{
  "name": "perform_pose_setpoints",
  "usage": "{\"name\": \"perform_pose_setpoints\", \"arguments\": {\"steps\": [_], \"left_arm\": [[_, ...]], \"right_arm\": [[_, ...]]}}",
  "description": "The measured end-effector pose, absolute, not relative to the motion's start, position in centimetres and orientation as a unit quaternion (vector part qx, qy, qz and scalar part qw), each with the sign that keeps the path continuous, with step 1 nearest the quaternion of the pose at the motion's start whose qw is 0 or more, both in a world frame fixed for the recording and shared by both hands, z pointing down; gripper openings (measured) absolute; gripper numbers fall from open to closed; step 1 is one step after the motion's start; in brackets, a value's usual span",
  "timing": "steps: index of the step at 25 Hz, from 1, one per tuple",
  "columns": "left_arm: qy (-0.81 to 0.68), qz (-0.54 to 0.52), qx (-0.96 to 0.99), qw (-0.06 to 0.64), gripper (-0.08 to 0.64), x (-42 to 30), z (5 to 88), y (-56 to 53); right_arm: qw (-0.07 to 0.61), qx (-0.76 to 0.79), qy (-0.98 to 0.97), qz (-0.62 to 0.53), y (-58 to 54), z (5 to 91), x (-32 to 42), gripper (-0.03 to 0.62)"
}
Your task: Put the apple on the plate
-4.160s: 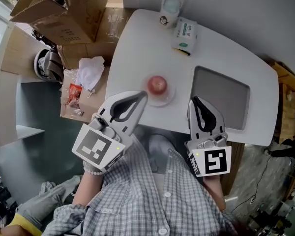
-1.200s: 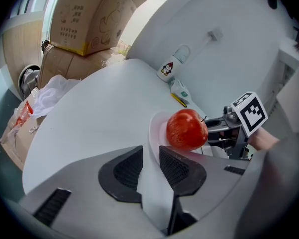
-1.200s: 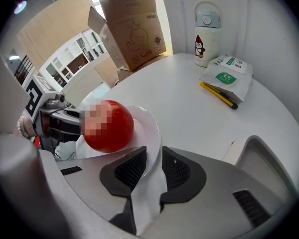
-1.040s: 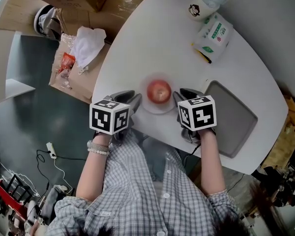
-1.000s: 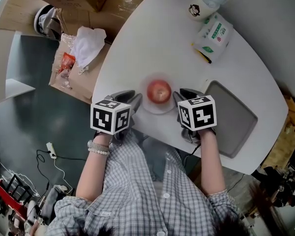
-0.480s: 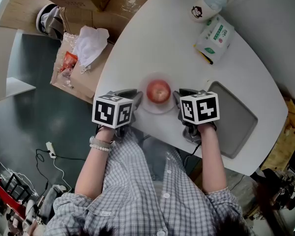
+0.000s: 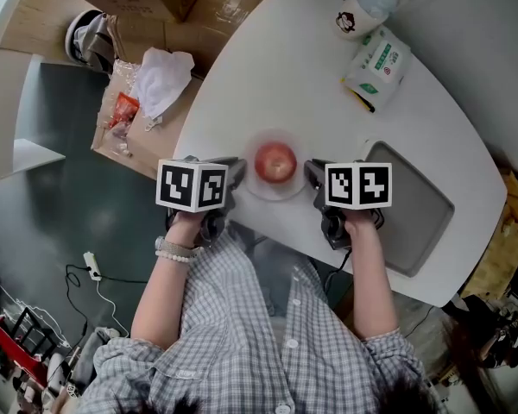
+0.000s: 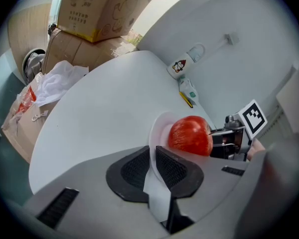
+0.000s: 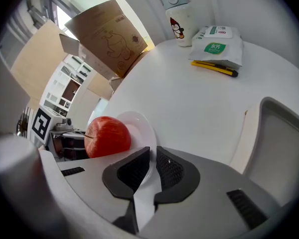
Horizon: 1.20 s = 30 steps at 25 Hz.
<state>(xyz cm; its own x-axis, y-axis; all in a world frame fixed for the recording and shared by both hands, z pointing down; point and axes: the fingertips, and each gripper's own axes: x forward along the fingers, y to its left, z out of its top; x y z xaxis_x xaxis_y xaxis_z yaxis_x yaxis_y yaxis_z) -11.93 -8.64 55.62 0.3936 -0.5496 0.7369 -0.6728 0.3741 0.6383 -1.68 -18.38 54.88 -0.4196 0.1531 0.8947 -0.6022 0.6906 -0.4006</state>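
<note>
Seen from above, a person in a checked shirt holds two claws at the near edge of a white worktop (image 7: 302,84), one on each side of a small white plate (image 7: 281,190). The red apple (image 7: 275,162) already sits on the plate, roughly in its middle.

The left claw (image 8: 152,153) has just been closing. Its jaws are nearly together with the plate's thin rim between the dark pads, apparently pinching it, though the wide-angle lens makes actual contact hard to confirm. The right claw (image 9: 153,156) grips the opposite rim the same way, its jaws almost together.

Risks from here:
- The apple lies loose, so any tilt of the plate could roll it off.
- Uneven lifting by the two claws would cause that tilt.
- The rim is thin and smooth and might slip from the pads.
- The plate is close to the worktop's near edge, so a spill could reach the floor.

In the head view the marker cubes cover the jaws, and only the two gripper views show the rim between the pads. The head view alone shows the whole layout. A grey tray (image 7: 414,205) lies just right of the right claw. At the far end, well apart, are a packet (image 7: 377,59) and a lidded cup (image 7: 363,11). Cardboard boxes (image 9: 107,34) stand beyond the worktop.
</note>
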Motion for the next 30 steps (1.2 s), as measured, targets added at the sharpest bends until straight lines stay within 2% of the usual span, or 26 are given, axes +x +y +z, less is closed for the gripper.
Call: {"name": "perform_pose_setpoints", "arguments": {"steps": [30], "left_arm": [[-0.531,0.077,0.584,0.61,0.043,-11.6,51.6,-11.9]], "right_arm": [[0.455,0.196,-0.758,0.423,-20.3,51.0,-0.1,0.049]]}}
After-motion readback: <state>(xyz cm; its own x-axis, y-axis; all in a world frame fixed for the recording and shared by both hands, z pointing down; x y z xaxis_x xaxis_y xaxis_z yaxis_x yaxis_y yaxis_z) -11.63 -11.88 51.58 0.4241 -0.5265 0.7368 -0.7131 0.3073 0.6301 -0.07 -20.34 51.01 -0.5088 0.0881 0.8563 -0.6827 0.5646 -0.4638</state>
